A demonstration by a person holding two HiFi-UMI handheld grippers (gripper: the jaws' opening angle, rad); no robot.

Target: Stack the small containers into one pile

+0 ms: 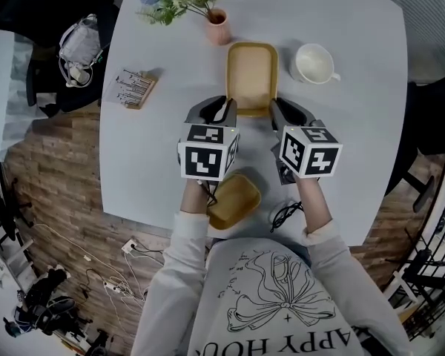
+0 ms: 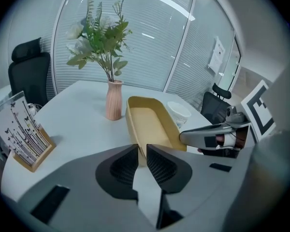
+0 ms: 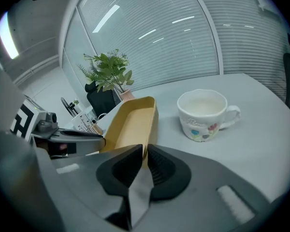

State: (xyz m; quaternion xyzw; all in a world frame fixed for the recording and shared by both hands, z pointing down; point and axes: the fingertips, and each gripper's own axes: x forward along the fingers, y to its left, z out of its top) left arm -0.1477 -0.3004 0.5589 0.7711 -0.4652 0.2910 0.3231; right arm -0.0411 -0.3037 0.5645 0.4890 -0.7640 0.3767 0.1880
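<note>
1. Head view: I have my left gripper and right gripper on the two near corners of the long container, which sits toward the far edge of the table. It lies between the vase and the cup. The second container waits at the near edge, partly hidden under my left wrist.

2. Left gripper view: my jaws stand narrow, pinching the container's near wall at its left corner. The right gripper grips the opposite side. I cannot tell whether the base is clear of the table.

3. Right gripper view: my jaws are likewise narrow and clamped on the wall at the right corner, with the cup just beyond on the right.

4. As I judge it, the step in hand is the two-handed pick-up of the long container, and no stacking is done yet. The next move calls for a level carry back toward the near edge, keeping both grips even. I would then line the container up squarely over the second container before letting go.
</note>
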